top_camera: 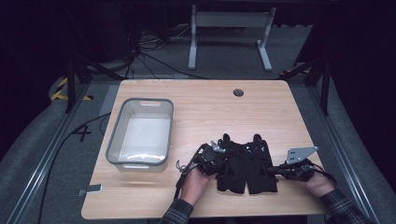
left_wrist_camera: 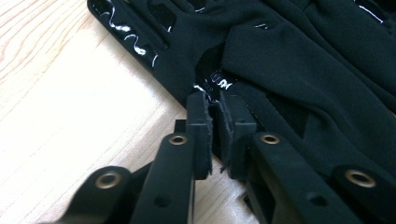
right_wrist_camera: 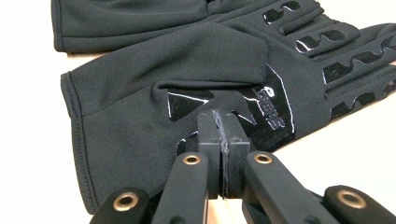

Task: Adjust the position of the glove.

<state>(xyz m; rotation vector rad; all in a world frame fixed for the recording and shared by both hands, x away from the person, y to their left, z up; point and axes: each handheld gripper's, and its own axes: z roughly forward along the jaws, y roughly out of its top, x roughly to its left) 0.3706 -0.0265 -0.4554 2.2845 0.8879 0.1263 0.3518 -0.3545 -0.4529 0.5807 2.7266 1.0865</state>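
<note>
Now I see two black gloves lying flat, side by side, near the front edge of the table (top_camera: 205,107), between my two grippers. My left gripper (left_wrist_camera: 212,100) comes at the left glove (top_camera: 232,165) from its outer side; its jaws stand nearly together with a thin gap, the tips at the glove's edge by a glossy patch, and I cannot tell whether any cloth is pinched there. My right gripper (right_wrist_camera: 223,116) sits at the outer side of the right glove (top_camera: 259,163), jaws pressed flat together, tips against the palm just below the folded thumb. A grey bin (top_camera: 140,131) stands well apart to the left.
</note>
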